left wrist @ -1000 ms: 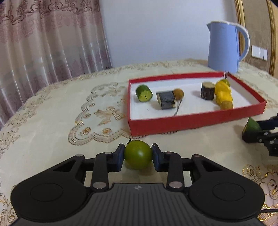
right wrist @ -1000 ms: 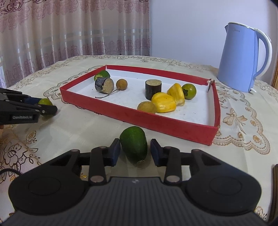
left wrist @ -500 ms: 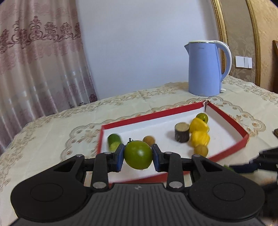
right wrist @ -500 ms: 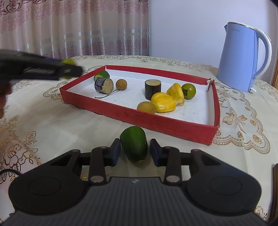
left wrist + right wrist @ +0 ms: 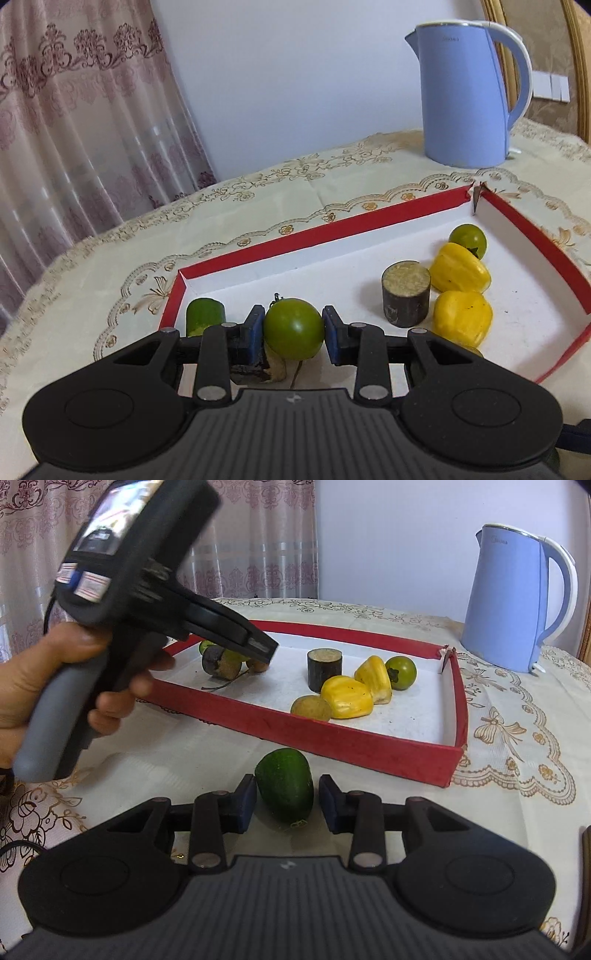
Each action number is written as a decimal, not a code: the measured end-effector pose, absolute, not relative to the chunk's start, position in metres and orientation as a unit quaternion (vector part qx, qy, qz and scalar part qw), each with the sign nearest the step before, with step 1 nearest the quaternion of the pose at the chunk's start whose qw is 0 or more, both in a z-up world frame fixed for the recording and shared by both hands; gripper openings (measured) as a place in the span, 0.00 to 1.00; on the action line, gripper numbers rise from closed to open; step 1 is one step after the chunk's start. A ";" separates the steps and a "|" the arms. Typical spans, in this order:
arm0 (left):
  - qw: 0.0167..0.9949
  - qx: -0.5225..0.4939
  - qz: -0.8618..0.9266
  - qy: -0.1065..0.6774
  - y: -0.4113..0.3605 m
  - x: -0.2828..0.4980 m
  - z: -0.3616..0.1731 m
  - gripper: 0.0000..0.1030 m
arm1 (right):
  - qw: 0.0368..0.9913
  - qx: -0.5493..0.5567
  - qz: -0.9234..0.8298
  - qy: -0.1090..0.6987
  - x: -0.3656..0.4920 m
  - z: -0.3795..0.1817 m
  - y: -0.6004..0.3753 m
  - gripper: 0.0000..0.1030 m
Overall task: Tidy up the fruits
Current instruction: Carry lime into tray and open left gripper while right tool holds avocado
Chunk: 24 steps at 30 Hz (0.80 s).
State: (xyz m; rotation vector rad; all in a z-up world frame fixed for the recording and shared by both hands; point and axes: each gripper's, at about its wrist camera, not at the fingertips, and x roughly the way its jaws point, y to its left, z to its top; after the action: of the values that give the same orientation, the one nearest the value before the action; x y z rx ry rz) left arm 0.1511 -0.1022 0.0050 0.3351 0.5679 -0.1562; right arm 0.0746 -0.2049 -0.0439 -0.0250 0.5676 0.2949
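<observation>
My left gripper [image 5: 293,329] is shut on a round green fruit [image 5: 293,334] with a stalk, held over the near left part of the red tray [image 5: 332,225]. In the right wrist view the left gripper [image 5: 266,652], in a person's hand [image 5: 44,675], reaches over the tray's left end and hides its fruit. My right gripper [image 5: 287,803] is shut on a dark green tapered fruit [image 5: 285,788] that rests on the tablecloth just in front of the tray [image 5: 332,734].
In the tray lie a cucumber piece [image 5: 205,317], a dark cut cylinder [image 5: 406,297], two yellow pieces [image 5: 460,271], a small green fruit [image 5: 467,238] and a brown round fruit [image 5: 310,707]. A blue kettle [image 5: 513,602] stands behind its right corner.
The left gripper has carried its green fruit from the tablecloth in front of the tray to over the tray's left part. The right gripper and its fruit have stayed put.
</observation>
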 end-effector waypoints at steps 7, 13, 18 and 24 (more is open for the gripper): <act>0.945 0.166 -0.073 0.272 -0.107 0.146 0.008 0.54 | 0.949 -0.014 0.144 0.279 0.074 -0.044 -0.204 0.34; 0.950 0.171 -0.055 0.255 -0.102 0.133 0.013 0.58 | 0.950 -0.018 0.143 0.279 0.074 -0.044 -0.204 0.34; 0.954 0.151 -0.032 0.256 -0.081 0.121 0.013 0.68 | 0.950 -0.020 0.141 0.278 0.074 -0.044 -0.203 0.33; 0.958 0.118 0.012 0.261 -0.041 0.109 0.005 0.68 | 0.950 -0.017 0.142 0.276 0.073 -0.043 -0.205 0.29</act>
State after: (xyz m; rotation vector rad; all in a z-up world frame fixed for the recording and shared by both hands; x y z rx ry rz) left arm 0.1091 -0.0406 0.0054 0.2392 0.5295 0.0245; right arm 0.0728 -0.2046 -0.0431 -0.0337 0.5617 0.2883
